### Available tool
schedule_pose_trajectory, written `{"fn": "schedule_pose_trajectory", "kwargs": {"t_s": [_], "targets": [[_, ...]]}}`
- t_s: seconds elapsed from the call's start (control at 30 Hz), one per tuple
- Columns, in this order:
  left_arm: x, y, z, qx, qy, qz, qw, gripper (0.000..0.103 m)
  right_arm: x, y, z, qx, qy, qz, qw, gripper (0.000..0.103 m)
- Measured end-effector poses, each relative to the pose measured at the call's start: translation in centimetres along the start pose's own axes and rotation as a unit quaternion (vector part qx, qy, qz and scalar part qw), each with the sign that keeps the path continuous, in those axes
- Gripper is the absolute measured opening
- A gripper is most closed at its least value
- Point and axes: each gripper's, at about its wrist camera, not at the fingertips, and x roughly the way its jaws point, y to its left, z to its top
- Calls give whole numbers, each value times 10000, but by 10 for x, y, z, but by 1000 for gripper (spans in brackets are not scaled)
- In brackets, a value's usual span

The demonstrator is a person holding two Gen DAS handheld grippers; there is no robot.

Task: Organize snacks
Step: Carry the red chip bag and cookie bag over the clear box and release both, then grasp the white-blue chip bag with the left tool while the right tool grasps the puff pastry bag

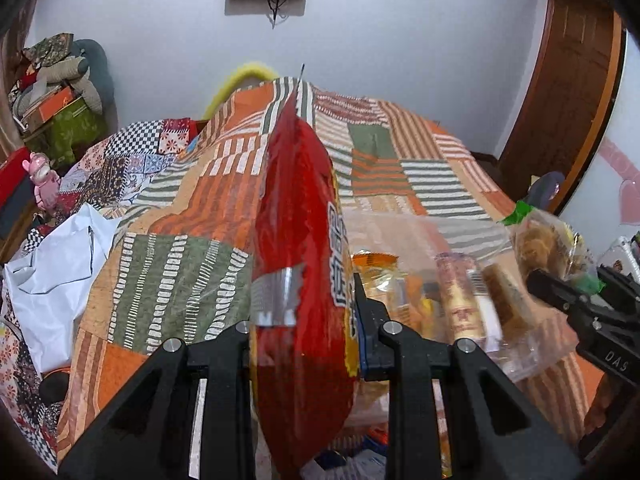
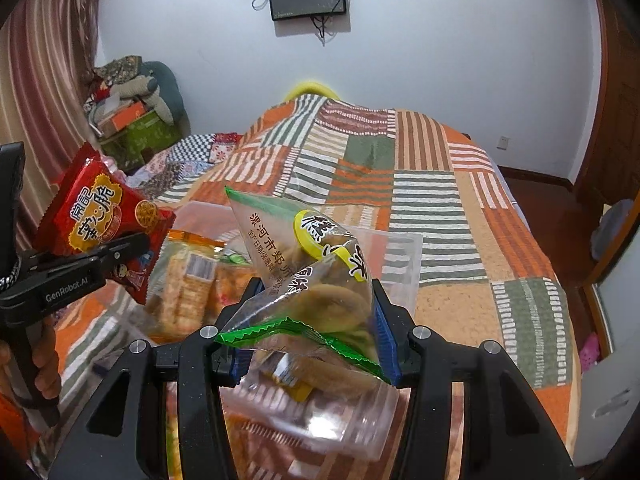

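My left gripper point(image 1: 304, 312) is shut on a red snack bag point(image 1: 300, 248), held edge-on above the bed; the bag also shows in the right wrist view point(image 2: 100, 220) with the left gripper point(image 2: 120, 252) clamped on it. My right gripper point(image 2: 308, 320) is shut on a clear green-edged bag of brown biscuits point(image 2: 316, 292); that bag also shows at the right of the left wrist view point(image 1: 548, 244). Below both, a clear plastic box point(image 2: 400, 256) holds several wrapped snacks point(image 2: 188, 280), also seen in the left wrist view point(image 1: 464, 300).
A striped orange and green patchwork quilt point(image 2: 420, 168) covers the bed. A white bag point(image 1: 60, 264) lies at the left. Boxes and cloth point(image 2: 132, 112) are piled in the far left corner. A wooden door point(image 1: 568, 92) stands at the right.
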Motion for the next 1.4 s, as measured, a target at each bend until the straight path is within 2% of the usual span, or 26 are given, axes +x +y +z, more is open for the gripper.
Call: {"fn": "schedule_pose_trajectory", "kwargs": {"t_s": [0.1,0.17,0.27,0.43,0.57,0.67,0.83,0.9,1.07,1.4], "targets": [[13,4,-1,-135,173,-136,9997,26,9,-1,3,-10,122,-30,9999,47],[14,6,-3,-214,127,-207,9995,27,14,-2,3,-1,193,-48,9998,47],[15,2,-6,-138,102,-193,9997,28,16,-2,2,53,295,38,9995,50],[17,-10,-13,133,193,-72,9997,34,15,0,-2,-36,340,-72,9994,51],[11,-13,-17,163,207,-62,9996,43,8,-1,-4,-54,361,-115,9993,64],[4,-10,-19,13,289,-170,9994,45,-4,-2,-5,-32,236,-161,9996,71],[-9,-5,-23,-155,307,-273,9990,46,-21,1,-3,-102,110,-174,9997,72],[-19,-6,-24,-134,207,-142,9996,53,-27,3,-1,-122,57,-173,9998,73],[-44,-5,-29,-66,55,-69,9999,59,-44,7,-3,-144,-71,-103,9998,75],[-84,-8,-51,-52,-38,-86,9999,77,-68,18,-15,-208,-182,127,9995,77]]}}
